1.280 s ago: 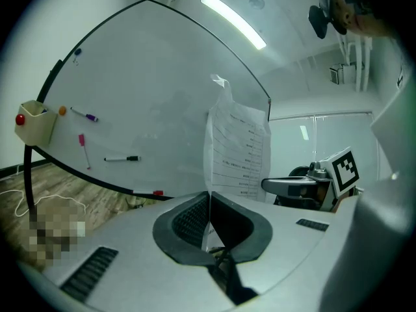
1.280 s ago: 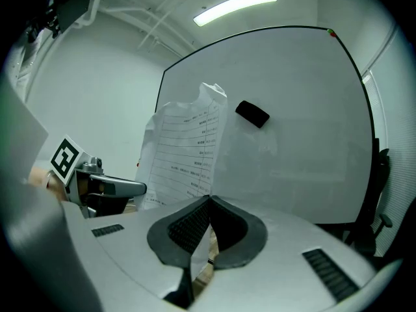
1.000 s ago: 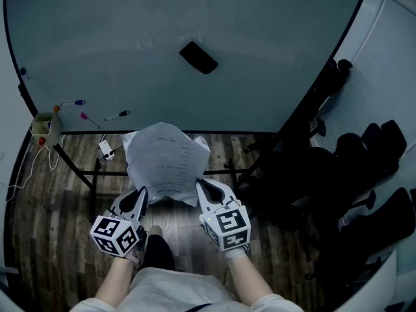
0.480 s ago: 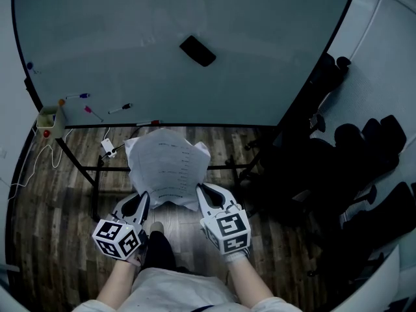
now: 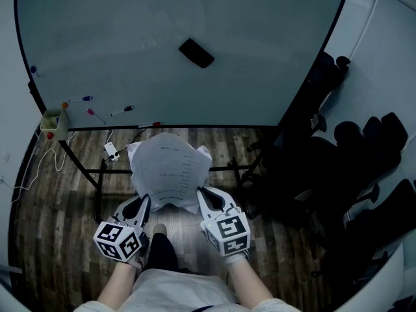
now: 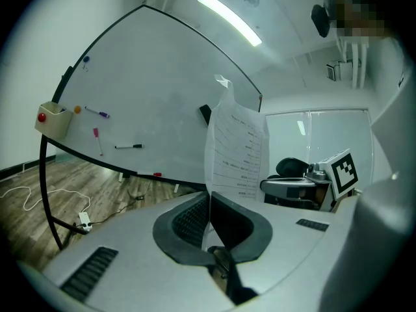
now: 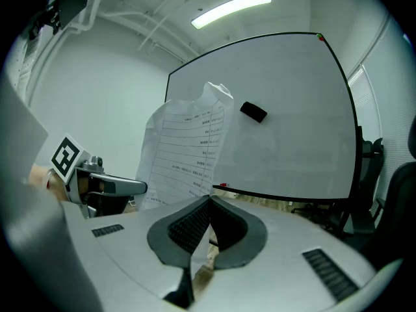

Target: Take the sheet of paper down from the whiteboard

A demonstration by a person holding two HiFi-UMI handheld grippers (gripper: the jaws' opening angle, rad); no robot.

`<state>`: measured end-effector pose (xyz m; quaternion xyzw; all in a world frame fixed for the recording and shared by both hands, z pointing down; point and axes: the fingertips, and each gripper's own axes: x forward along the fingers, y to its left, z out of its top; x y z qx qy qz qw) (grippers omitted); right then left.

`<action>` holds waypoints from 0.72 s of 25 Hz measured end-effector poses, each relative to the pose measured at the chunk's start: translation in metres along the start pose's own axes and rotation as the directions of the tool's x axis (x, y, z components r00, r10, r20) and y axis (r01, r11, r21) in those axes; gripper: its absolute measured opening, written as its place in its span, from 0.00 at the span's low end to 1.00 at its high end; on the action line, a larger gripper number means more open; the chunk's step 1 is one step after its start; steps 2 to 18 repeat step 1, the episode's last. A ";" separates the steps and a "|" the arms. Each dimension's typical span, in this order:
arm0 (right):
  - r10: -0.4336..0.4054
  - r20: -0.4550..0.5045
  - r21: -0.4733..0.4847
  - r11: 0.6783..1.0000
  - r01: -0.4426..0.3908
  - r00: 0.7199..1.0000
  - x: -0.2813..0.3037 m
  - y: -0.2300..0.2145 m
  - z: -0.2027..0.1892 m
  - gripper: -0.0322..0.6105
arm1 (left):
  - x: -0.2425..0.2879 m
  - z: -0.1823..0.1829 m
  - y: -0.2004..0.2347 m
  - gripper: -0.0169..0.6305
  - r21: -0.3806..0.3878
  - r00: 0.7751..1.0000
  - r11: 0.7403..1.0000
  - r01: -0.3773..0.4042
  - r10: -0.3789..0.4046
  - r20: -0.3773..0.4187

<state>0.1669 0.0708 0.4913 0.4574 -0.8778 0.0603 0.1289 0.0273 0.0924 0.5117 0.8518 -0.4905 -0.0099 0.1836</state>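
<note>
I'm holding L gripper (image 5: 141, 204) & R gripper (image 5: 204, 197) low, side by side, pointing fwd; each clamped on bottom edge of sheet of paper (image 5: 168, 169), off whiteboard (image 5: 130, 38).

**Colour rundown: mostly greys, whites and black**

White sheet of paper (image 5: 170, 174), thin rows of dark print across it. Pale grey whiteboard (image 5: 130, 38) in a black frame, black eraser (image 5: 196, 52). Brown wood-grain floor (image 5: 58, 239) (planks, streaky). Left gripper (image 5: 143, 201) and right gripper (image 5: 201, 193): light grey shells, dark ribbed pads (image 6: 188, 221), black-and-white square-patterned cubes (image 5: 119, 239). Black chairs (image 5: 364, 155). Beige box (image 5: 53, 121).
</note>
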 end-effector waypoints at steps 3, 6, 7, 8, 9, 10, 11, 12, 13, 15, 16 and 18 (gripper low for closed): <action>0.001 0.001 0.001 1.000 -0.001 1.000 0.000 0.000 0.000 0.08 | -0.001 0.000 0.000 0.05 0.001 1.000 1.000 -0.001 0.001 0.000; 0.001 0.001 0.001 1.000 -0.001 1.000 0.000 0.000 0.000 0.08 | -0.001 0.000 0.000 0.05 0.001 1.000 1.000 -0.001 0.001 0.000; 0.001 0.001 0.001 1.000 -0.001 1.000 0.000 0.000 0.000 0.08 | -0.001 0.000 0.000 0.05 0.001 1.000 1.000 -0.001 0.001 0.000; 0.001 0.001 0.001 1.000 -0.001 1.000 0.000 0.000 0.000 0.08 | -0.001 0.000 0.000 0.05 0.001 1.000 1.000 -0.001 0.001 0.000; 0.001 0.001 0.001 1.000 -0.001 1.000 0.000 0.000 0.000 0.08 | -0.001 0.000 0.000 0.05 0.001 1.000 1.000 -0.001 0.001 0.000; 0.001 0.001 0.001 1.000 -0.001 1.000 0.000 0.000 0.000 0.08 | -0.001 0.000 0.000 0.05 0.001 1.000 1.000 -0.001 0.001 0.000; 0.001 0.001 0.001 1.000 -0.001 1.000 0.000 0.000 0.000 0.08 | -0.001 0.000 0.000 0.05 0.001 1.000 1.000 -0.001 0.001 0.000; 0.001 0.001 0.001 1.000 -0.001 1.000 0.000 0.000 0.000 0.08 | -0.001 0.000 0.000 0.05 0.001 1.000 1.000 -0.001 0.001 0.000; 0.001 0.001 0.001 1.000 -0.001 1.000 0.000 0.000 0.000 0.08 | -0.001 0.000 0.000 0.05 0.001 1.000 1.000 -0.001 0.001 0.000; 0.001 0.001 0.001 1.000 -0.001 1.000 0.000 0.000 0.000 0.08 | -0.001 0.000 0.000 0.05 0.001 1.000 1.000 -0.001 0.001 0.000; 0.001 0.001 0.001 1.000 -0.001 1.000 0.000 0.000 0.000 0.08 | -0.001 0.000 0.000 0.05 0.001 1.000 1.000 -0.001 0.001 0.000; 0.001 0.001 0.001 1.000 -0.001 1.000 0.000 0.000 0.000 0.08 | -0.001 0.000 0.000 0.05 0.001 1.000 1.000 -0.001 0.001 0.000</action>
